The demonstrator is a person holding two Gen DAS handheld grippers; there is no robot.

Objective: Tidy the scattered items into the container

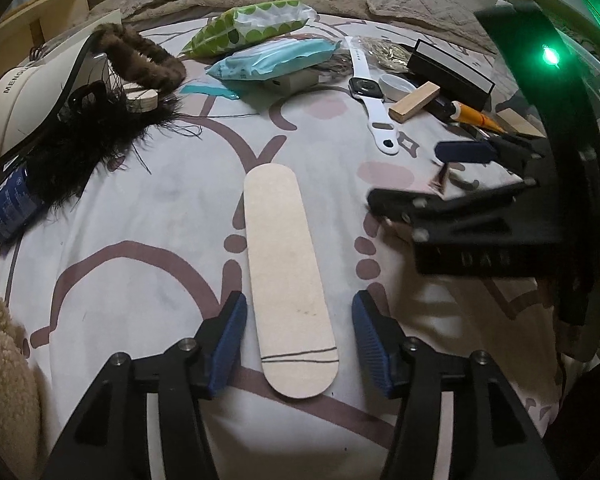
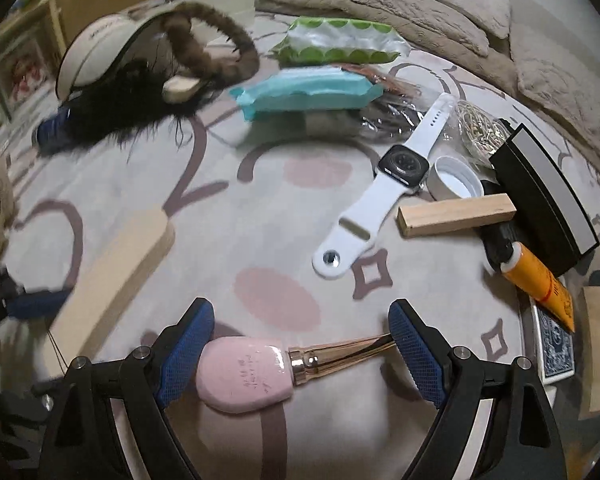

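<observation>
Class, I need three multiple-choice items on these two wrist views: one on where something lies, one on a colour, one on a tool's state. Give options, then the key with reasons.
1. Where does the flat wooden stick lie relative to the left tool?
A. Between its open fingers
B. On the visor
C. Under the watch

2. What colour is the strap of the smartwatch?
A. Black
B. White
C. Orange

3. What state is the right tool in?
A. Shut on the wooden block
B. Open, with the pink nail polish bottle between its fingers
C. Shut on nothing

Key: 1 A, the stick runs up the gap between both pads. 2 B, both strap halves are white. 3 B, the fingers stand wide apart, either side of the bottle.
</observation>
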